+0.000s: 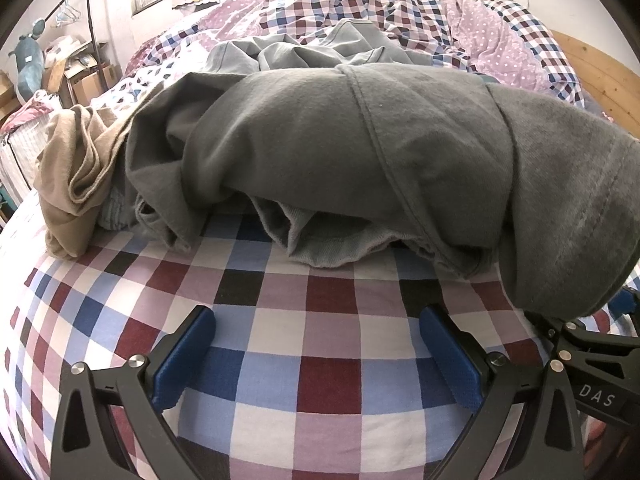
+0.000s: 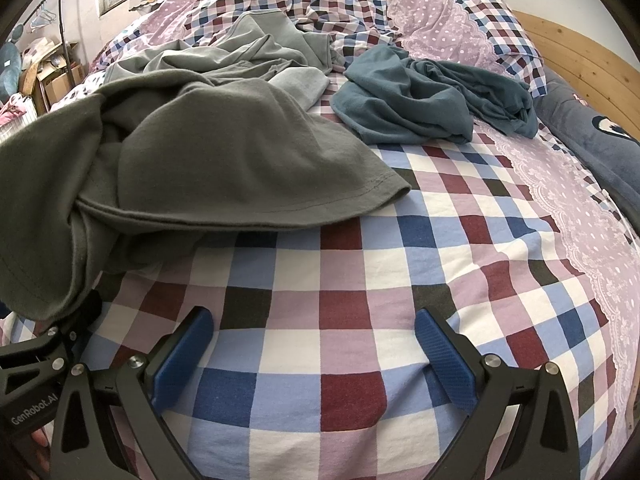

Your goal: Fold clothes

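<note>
A dark grey garment (image 1: 320, 152) lies crumpled on the checked bed sheet (image 1: 120, 292); in the right wrist view its hemmed edge (image 2: 224, 160) spreads to the left. One fold hangs close to both lenses, over the side of each gripper. My left gripper (image 1: 318, 316) is open just short of the heap, only sheet between its blue pads (image 1: 184, 360). My right gripper (image 2: 314, 316) is open too, over bare sheet to the right of the garment. A lighter grey garment (image 2: 256, 52) lies behind it, a beige one (image 1: 76, 168) at the left and a teal one (image 2: 432, 100) further right.
A rumpled checked and lilac dotted duvet (image 2: 432, 20) covers the far side of the bed. A navy cushion (image 2: 592, 132) and a wooden headboard (image 2: 580, 52) line the right side. A clothes rail (image 1: 80, 12) and cardboard boxes (image 1: 88, 80) stand beyond the bed's left edge.
</note>
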The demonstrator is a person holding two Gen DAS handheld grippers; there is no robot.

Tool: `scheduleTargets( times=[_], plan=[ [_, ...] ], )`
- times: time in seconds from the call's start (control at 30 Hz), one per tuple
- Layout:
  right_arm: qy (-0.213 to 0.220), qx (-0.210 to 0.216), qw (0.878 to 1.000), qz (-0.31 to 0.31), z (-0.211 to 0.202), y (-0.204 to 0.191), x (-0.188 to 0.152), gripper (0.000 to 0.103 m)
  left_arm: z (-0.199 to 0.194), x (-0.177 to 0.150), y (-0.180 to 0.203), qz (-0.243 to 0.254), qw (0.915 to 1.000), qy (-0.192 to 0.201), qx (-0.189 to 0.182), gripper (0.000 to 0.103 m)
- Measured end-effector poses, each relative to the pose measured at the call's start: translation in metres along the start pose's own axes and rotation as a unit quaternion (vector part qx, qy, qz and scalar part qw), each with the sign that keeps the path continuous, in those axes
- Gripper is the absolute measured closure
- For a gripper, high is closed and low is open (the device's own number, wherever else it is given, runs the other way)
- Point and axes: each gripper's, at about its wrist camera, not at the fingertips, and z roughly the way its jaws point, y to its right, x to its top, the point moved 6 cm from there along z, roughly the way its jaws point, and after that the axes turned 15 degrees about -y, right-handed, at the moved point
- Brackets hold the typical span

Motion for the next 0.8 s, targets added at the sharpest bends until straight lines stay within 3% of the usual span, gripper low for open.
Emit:
scheduleTargets(
  times=[0.3, 0.8],
  plan=[
    [-0.002, 0.003, 1.0, 0.002, 0.001, 0.001, 0.001, 0.0, 0.006, 0.008, -0.012, -0.003, 0.9999, -0.005, -0.011, 0.0],
    [0.0, 0.024, 1.0, 0.006, 0.001, 0.004, 0.001, 0.0, 0.014, 0.016, -0.073, -0.002, 0.999, -0.008, -0.045, 0.0]
  ],
)
